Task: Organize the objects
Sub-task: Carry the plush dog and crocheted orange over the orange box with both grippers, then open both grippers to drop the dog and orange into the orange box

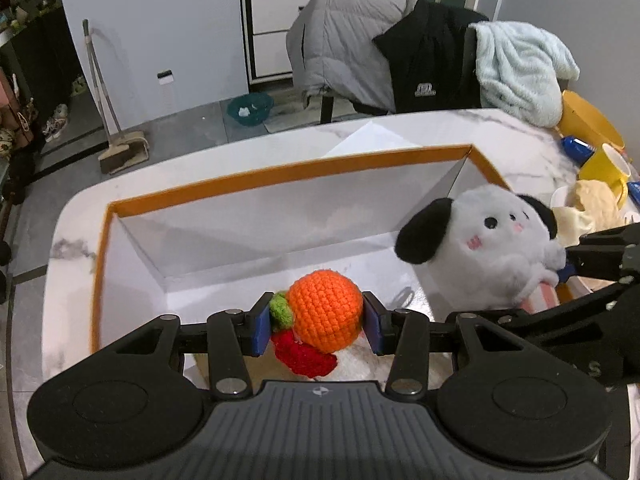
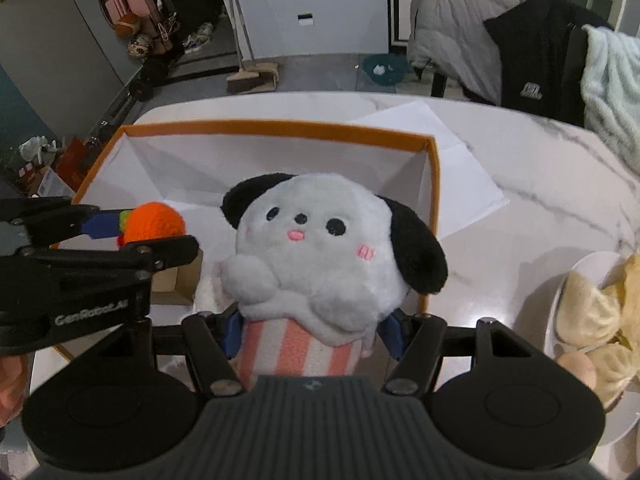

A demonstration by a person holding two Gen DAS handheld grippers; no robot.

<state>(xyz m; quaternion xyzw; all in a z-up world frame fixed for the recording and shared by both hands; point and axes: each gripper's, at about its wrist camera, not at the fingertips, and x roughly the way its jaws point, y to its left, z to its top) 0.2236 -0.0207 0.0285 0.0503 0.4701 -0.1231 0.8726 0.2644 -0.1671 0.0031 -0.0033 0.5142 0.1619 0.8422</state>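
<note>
White marble with grey veins makes the table (image 1: 404, 128), and on it stands a box (image 1: 280, 172) with an orange rim and white inner walls.

Over the near part of the box, the left gripper (image 1: 318, 326) holds a crocheted orange (image 1: 325, 310) between its blue fingers (image 1: 262, 330). The orange is round, of thick yarn, with a green leaf at its left; a red knitted piece (image 1: 304, 354) hangs just under it, partly hidden.

The right gripper (image 2: 314, 332) is closed on a plush dog (image 2: 320, 248) at its striped pink and white base; the fingers are mostly covered by the fur. The dog is white and fluffy with black ears, and it is above the near right corner of the box.

At the right edge, a yellow cloth (image 2: 592, 320) lies on a white plate (image 2: 588, 268), both cut off. Behind the table, jackets (image 1: 360, 40) cover a chair.
</note>
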